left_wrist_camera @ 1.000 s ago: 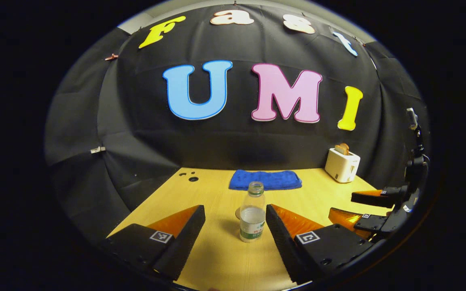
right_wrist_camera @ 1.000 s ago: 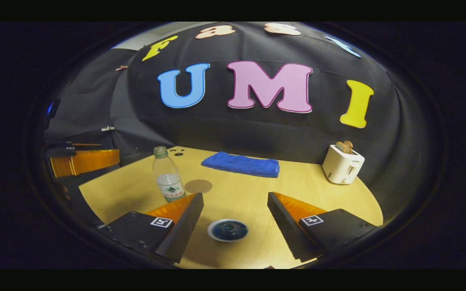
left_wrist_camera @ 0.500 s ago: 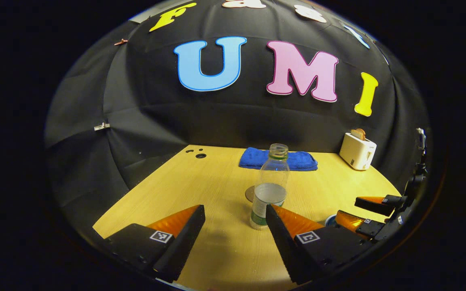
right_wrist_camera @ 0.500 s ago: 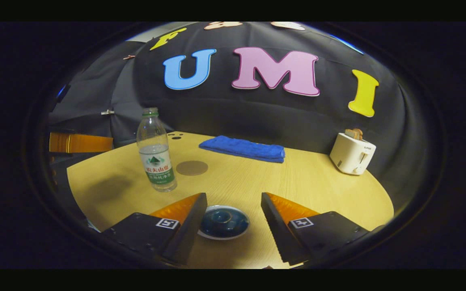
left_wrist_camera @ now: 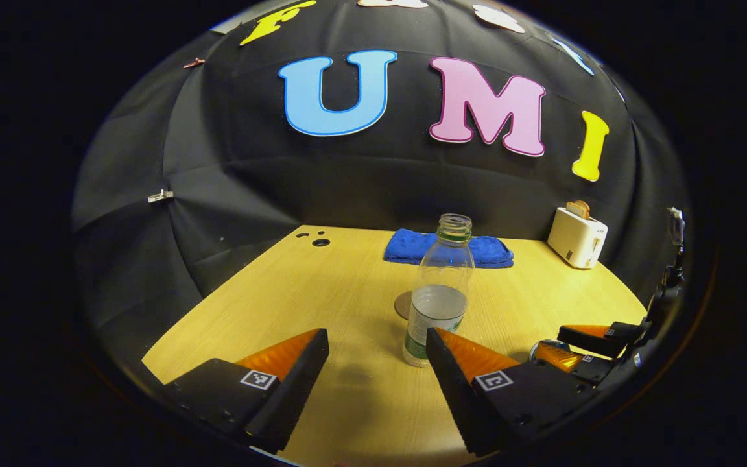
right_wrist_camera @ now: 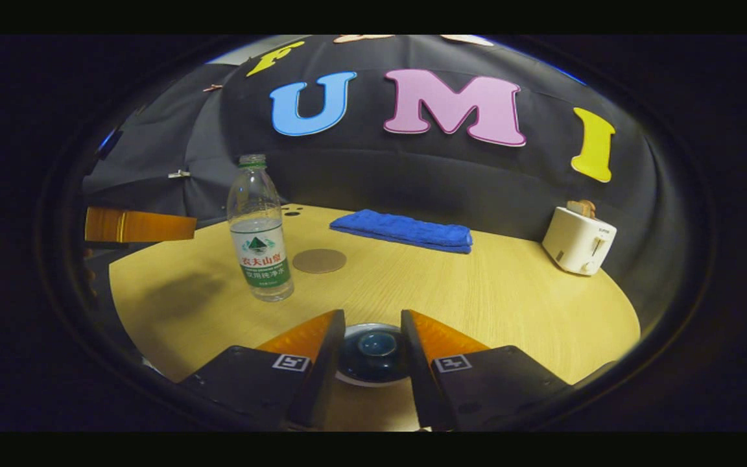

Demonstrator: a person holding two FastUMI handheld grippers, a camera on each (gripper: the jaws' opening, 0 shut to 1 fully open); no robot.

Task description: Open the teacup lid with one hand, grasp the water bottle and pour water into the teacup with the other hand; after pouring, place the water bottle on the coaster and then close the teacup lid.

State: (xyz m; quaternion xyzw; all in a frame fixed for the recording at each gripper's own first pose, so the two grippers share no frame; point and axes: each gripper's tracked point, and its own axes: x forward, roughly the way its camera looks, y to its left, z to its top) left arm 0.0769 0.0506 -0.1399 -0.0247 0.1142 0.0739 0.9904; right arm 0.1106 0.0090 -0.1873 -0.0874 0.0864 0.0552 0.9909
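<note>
A clear uncapped water bottle (left_wrist_camera: pixel 438 292), about half full, stands on the wooden table (left_wrist_camera: pixel 283 305) just ahead of my left gripper (left_wrist_camera: pixel 377 363). That gripper is open, and the bottle stands near its right finger, not between the two. A round brown coaster (left_wrist_camera: pixel 402 303) lies behind the bottle. My right gripper (right_wrist_camera: pixel 372 353) is low over the teacup's dark blue lid (right_wrist_camera: pixel 373 350). Its fingers are narrowed to either side of the lid's knob, with a small gap still showing. The cup under the lid is hidden. The bottle (right_wrist_camera: pixel 260 240) and coaster (right_wrist_camera: pixel 319 261) lie to its left.
A folded blue towel (right_wrist_camera: pixel 403 230) lies at the back of the table. A white toaster (right_wrist_camera: pixel 578 241) holding toast stands at the back right. The orange finger (right_wrist_camera: pixel 140 226) of the left gripper juts in at the left edge. Small holes (left_wrist_camera: pixel 320 242) mark the table's far left corner.
My right gripper has come down over the teacup lid and its fingers have narrowed around the knob. My left gripper has moved lower and closer to the bottle, still wide open.
</note>
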